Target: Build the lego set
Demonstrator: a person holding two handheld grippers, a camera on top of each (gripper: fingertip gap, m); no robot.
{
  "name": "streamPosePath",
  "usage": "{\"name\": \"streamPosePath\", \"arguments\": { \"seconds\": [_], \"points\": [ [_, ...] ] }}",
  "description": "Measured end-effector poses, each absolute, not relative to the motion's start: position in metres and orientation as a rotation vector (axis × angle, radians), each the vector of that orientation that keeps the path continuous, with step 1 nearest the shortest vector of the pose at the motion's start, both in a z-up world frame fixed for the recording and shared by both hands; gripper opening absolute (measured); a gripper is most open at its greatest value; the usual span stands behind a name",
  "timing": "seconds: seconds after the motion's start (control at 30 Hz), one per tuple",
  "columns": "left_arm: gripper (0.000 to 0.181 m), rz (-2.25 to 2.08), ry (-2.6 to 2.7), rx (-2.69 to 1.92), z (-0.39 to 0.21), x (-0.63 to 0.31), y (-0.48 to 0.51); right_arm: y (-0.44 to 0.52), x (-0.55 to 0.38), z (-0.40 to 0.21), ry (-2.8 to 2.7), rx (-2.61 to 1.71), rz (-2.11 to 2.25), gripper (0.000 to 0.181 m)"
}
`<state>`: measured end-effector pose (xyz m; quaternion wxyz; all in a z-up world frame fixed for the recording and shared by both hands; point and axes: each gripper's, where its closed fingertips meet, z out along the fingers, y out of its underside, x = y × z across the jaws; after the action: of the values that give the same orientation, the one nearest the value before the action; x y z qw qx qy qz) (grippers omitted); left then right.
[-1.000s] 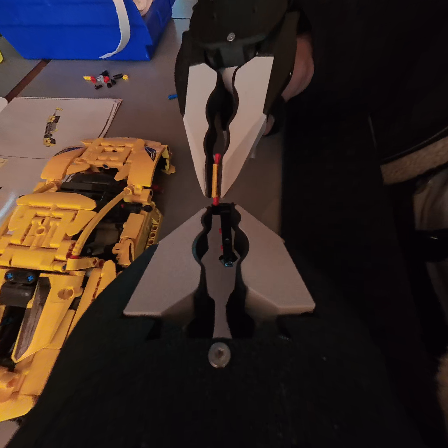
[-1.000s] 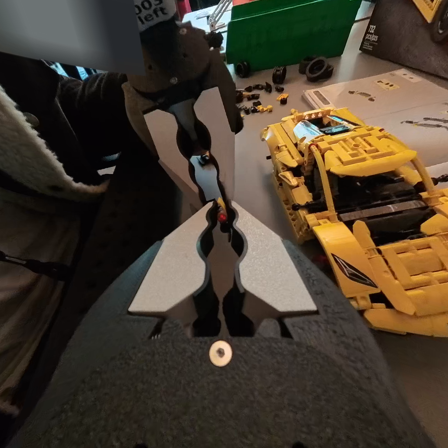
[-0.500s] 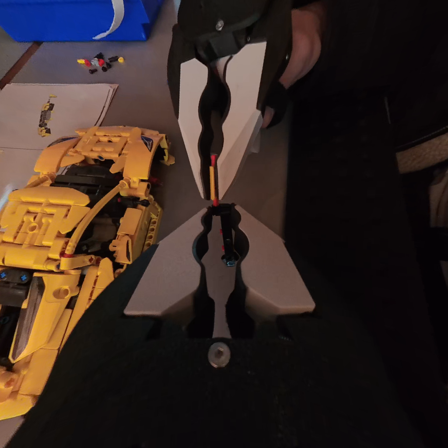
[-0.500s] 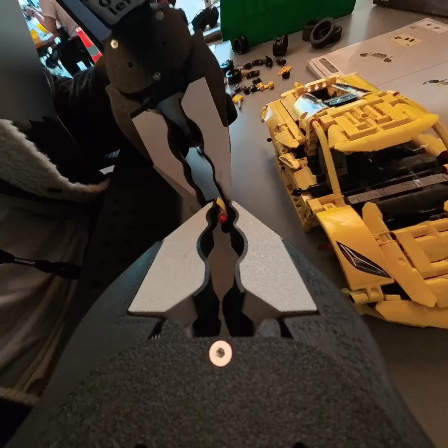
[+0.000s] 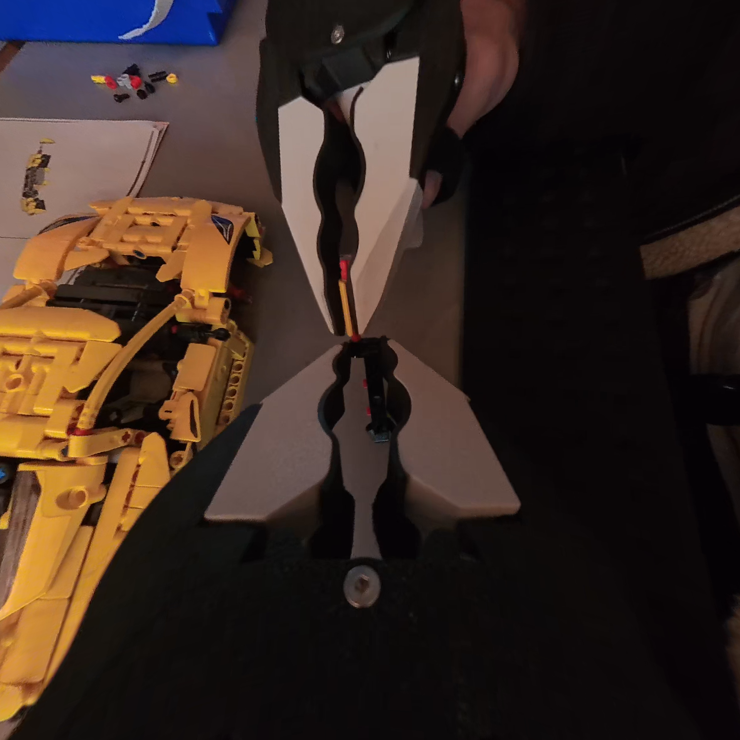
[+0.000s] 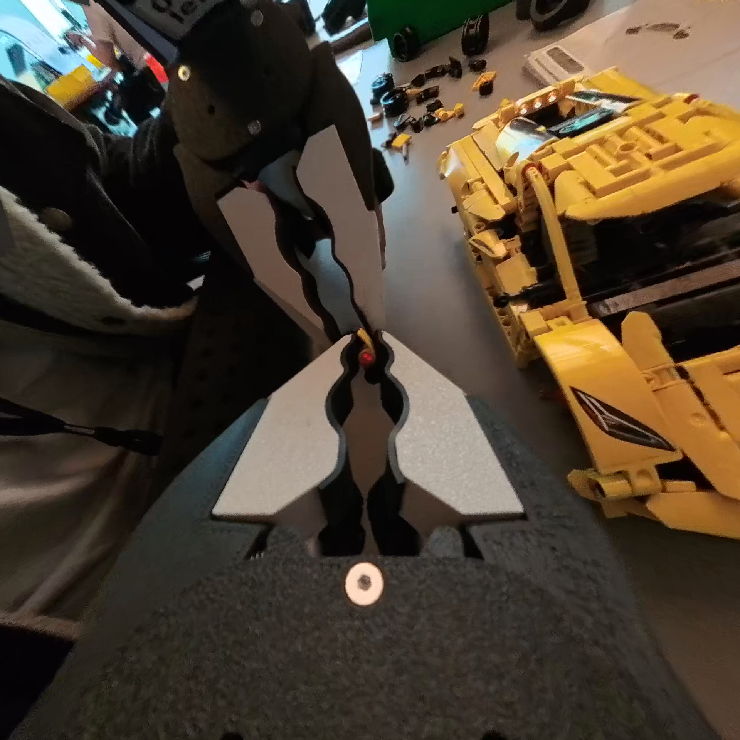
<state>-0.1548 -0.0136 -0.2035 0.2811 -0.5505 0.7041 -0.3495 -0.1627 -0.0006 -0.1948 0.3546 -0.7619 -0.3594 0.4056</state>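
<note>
The left gripper [image 5: 366, 344] is clamped on a black piece [image 5: 375, 390]. The right gripper [image 5: 347, 332], tip to tip at its 12 o'clock, pinches a yellow rod [image 5: 345, 306]. The yellow car [image 5: 120, 340] sits at 9 o'clock.

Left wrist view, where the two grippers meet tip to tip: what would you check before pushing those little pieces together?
1. Left gripper shut on the black piece: ok.
2. Right gripper shut on the yellow rod: ok.
3. Rod's red tip reaches the black piece's end: ok, they appear to touch.
4. Tip lined up with a hole: cannot tell, too small and dark.
5. Yellow car lies clear, off to one side: ok.
</note>
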Motion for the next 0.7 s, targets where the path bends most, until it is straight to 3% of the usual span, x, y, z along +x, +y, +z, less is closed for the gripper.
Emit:
{"name": "streamPosePath", "arguments": {
  "seconds": [0.27,0.57,0.7],
  "points": [
    [0.014,-1.251,1.714,-1.526,-0.181,-0.154,-0.008,0.009,-0.162,-0.17,-0.804,-1.894,1.148,0.006],
    [0.014,-1.247,1.725,-1.506,-0.182,-0.154,-0.012,0.006,-0.163,-0.168,-0.817,-1.88,1.161,0.007],
    [0.014,-1.293,1.678,-1.511,-0.176,-0.156,-0.008,0.009,-0.158,-0.169,-0.807,-1.881,1.124,0.021]
  ]
}}
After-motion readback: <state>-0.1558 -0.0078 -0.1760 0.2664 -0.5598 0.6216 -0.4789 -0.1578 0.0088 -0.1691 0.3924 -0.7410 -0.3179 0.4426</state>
